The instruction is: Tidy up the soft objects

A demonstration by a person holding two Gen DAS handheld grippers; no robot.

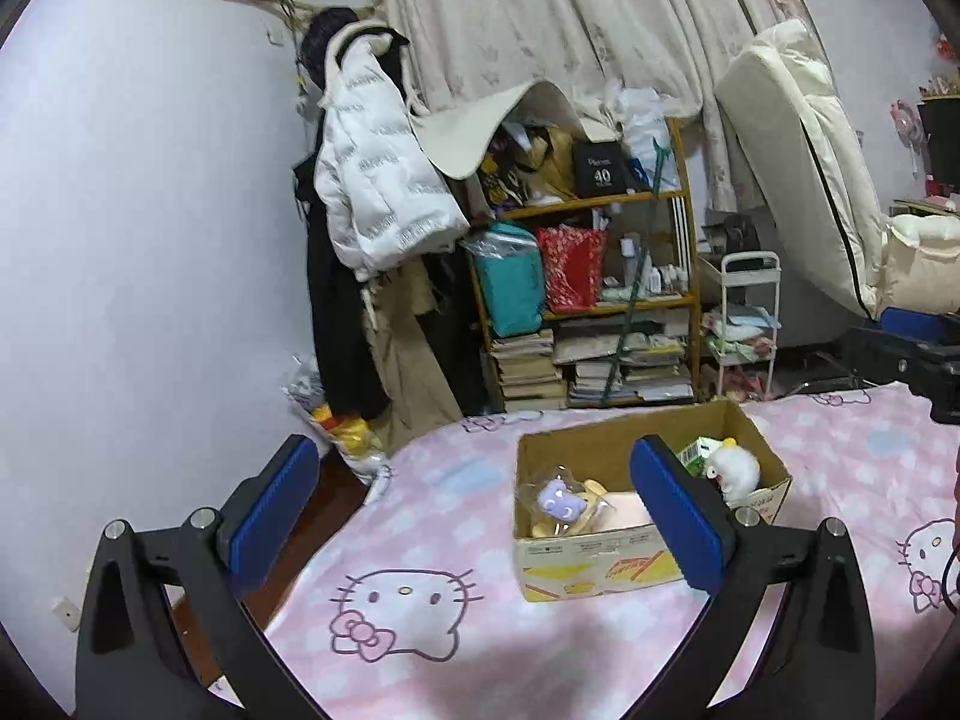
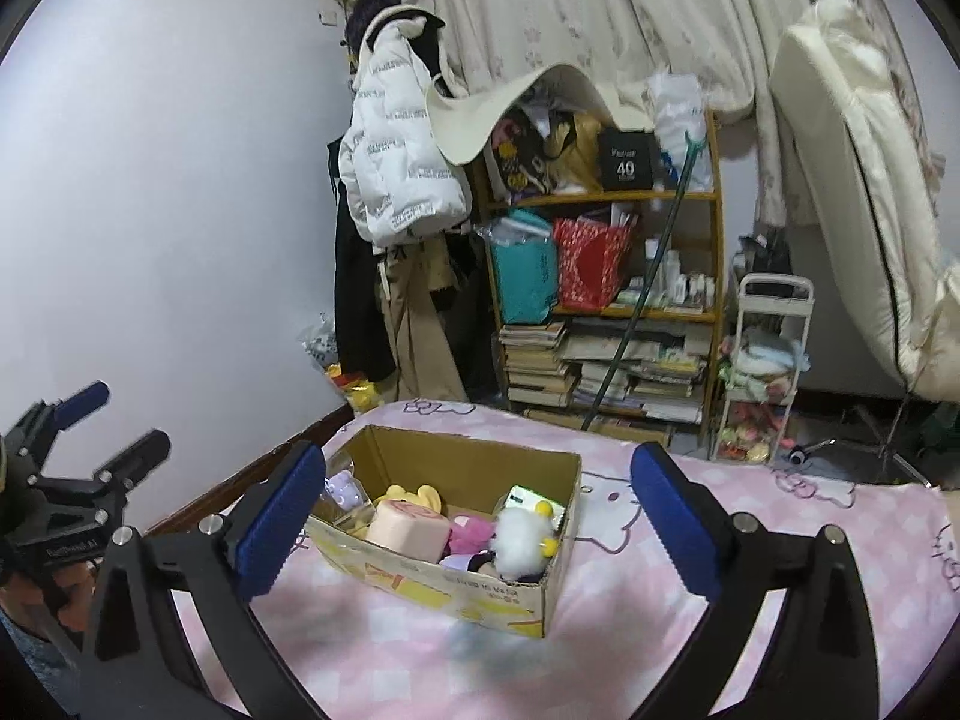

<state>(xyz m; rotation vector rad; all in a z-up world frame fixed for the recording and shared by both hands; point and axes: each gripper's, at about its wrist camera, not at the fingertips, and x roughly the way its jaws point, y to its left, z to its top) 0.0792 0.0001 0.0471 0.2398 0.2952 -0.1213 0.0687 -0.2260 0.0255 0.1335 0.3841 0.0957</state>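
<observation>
A cardboard box [image 1: 588, 558] stands on the pink Hello Kitty bedsheet [image 1: 420, 648]; it shows in the right wrist view too [image 2: 456, 591]. Inside lie a purple plush [image 1: 561, 501], a white fluffy plush [image 2: 525, 534], a pink cushion-like toy [image 2: 408, 531], a yellow plush [image 2: 414, 495] and a green carton [image 2: 528, 497]. My left gripper [image 1: 474, 510] is open and empty above the bed, just in front of the box. My right gripper [image 2: 474, 516] is open and empty, the box between its fingers further ahead. The left gripper also shows at the left edge of the right wrist view [image 2: 111, 420].
A cluttered wooden shelf [image 1: 600, 300] with books and bags stands beyond the bed. Coats [image 1: 372, 180] hang on the wall left of it. A small white cart [image 2: 762, 372] and a leaning mattress [image 2: 858, 180] are at right. The bed's left edge drops to the floor [image 1: 300, 540].
</observation>
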